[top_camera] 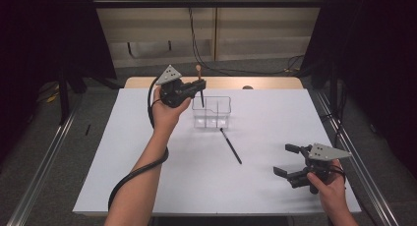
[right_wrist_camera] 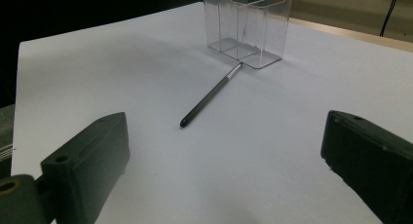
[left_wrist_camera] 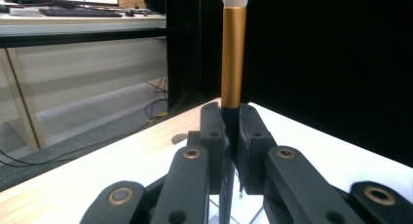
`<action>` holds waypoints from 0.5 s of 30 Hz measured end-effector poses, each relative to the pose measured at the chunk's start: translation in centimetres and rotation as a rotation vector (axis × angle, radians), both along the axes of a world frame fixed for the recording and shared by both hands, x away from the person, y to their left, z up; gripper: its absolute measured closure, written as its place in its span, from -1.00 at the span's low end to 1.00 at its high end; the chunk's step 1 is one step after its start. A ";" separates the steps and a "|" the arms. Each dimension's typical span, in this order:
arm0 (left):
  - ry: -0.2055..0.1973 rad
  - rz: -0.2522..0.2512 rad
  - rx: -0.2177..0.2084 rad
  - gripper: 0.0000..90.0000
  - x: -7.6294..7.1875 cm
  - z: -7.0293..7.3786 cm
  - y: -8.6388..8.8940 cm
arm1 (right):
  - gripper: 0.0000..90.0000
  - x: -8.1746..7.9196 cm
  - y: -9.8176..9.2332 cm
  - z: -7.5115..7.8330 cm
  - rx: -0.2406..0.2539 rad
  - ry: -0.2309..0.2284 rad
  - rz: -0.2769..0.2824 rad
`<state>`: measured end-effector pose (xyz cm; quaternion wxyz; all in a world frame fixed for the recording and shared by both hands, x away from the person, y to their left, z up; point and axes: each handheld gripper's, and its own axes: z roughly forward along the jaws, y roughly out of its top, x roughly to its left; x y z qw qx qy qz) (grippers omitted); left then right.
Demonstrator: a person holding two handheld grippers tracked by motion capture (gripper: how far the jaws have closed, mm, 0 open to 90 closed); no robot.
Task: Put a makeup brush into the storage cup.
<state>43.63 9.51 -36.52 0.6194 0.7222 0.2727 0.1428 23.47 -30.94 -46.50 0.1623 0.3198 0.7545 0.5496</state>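
My left gripper (top_camera: 200, 84) is shut on a makeup brush (top_camera: 200, 86) and holds it upright over the left part of a clear plastic divided box (top_camera: 212, 111). In the left gripper view the brush's gold ferrule (left_wrist_camera: 233, 58) and pale bristles rise from between the closed jaws of the gripper (left_wrist_camera: 231, 136). A thin black brush (top_camera: 230, 145) lies flat on the white table, just in front of the box. The right gripper view shows it as a black stick (right_wrist_camera: 209, 96) with a silver end touching the box (right_wrist_camera: 249, 24). My right gripper (top_camera: 286, 159) stands open near the table's front right.
The white table top (top_camera: 147, 152) has a wooden strip along its far edge. Metal rails run along both sides of the table, and cables lie on the floor behind. A desk with a keyboard shows far off in the left gripper view.
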 end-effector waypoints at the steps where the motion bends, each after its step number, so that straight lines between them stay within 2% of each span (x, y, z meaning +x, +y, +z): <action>1: -0.003 0.004 0.006 0.85 0.1 0.0 0.0 | -0.93 0.0 0.0 0.0 0.000 0.000 0.000; 15: -0.003 0.047 0.033 0.85 0.9 -0.7 -0.1 | -0.93 0.0 0.1 0.0 0.000 0.000 0.010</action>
